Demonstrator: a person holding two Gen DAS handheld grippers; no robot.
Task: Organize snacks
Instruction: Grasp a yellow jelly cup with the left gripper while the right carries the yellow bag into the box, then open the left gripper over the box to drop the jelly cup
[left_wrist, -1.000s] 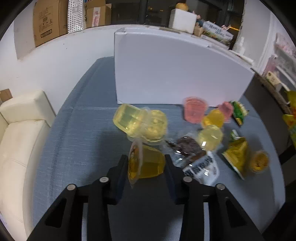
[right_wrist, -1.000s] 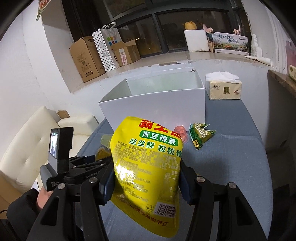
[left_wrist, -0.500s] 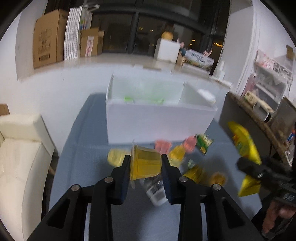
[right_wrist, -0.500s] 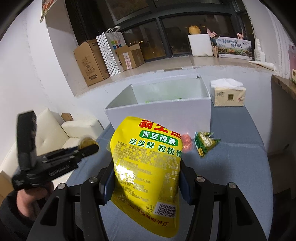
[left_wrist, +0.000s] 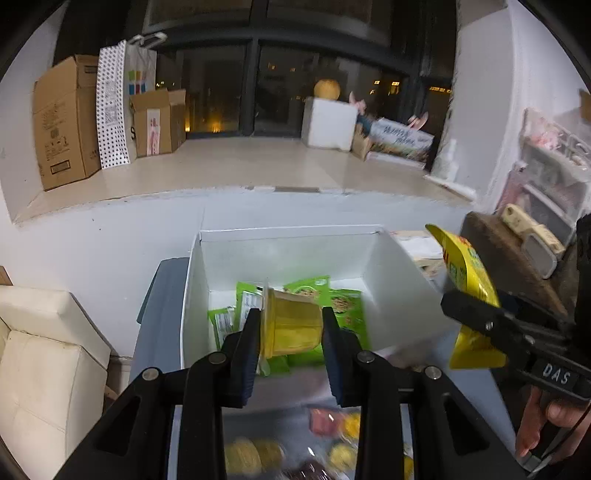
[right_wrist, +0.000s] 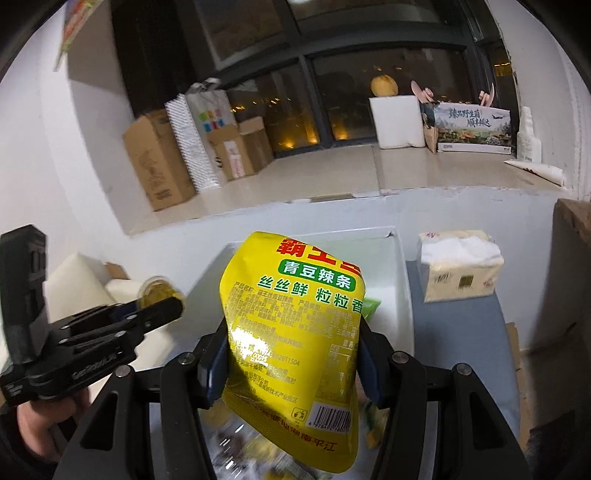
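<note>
My left gripper (left_wrist: 291, 328) is shut on a yellow jelly cup (left_wrist: 290, 323), held up over the near side of the open white box (left_wrist: 402, 295). Green snack packets (left_wrist: 343, 302) lie inside the box. My right gripper (right_wrist: 293, 354) is shut on a large yellow snack pouch (right_wrist: 291, 332), raised above the table in front of the same white box (right_wrist: 400, 273). In the left wrist view the yellow snack pouch (left_wrist: 469, 291) and right gripper (left_wrist: 480, 321) hang at the box's right. The right wrist view shows the left gripper (right_wrist: 162, 306) with the jelly cup (right_wrist: 159, 291) at left.
Blurred jelly cups (left_wrist: 255, 454) and other snacks lie on the grey table below the left gripper. A tissue pack (right_wrist: 460, 273) stands right of the box. A cream sofa (left_wrist: 40, 354) is at left. Cardboard boxes (left_wrist: 62, 122) sit on the window ledge behind.
Both grippers have risen and moved toward the white box with their loads. The box interior with its green packets has come into view; the table snacks have dropped to the bottom edge.
</note>
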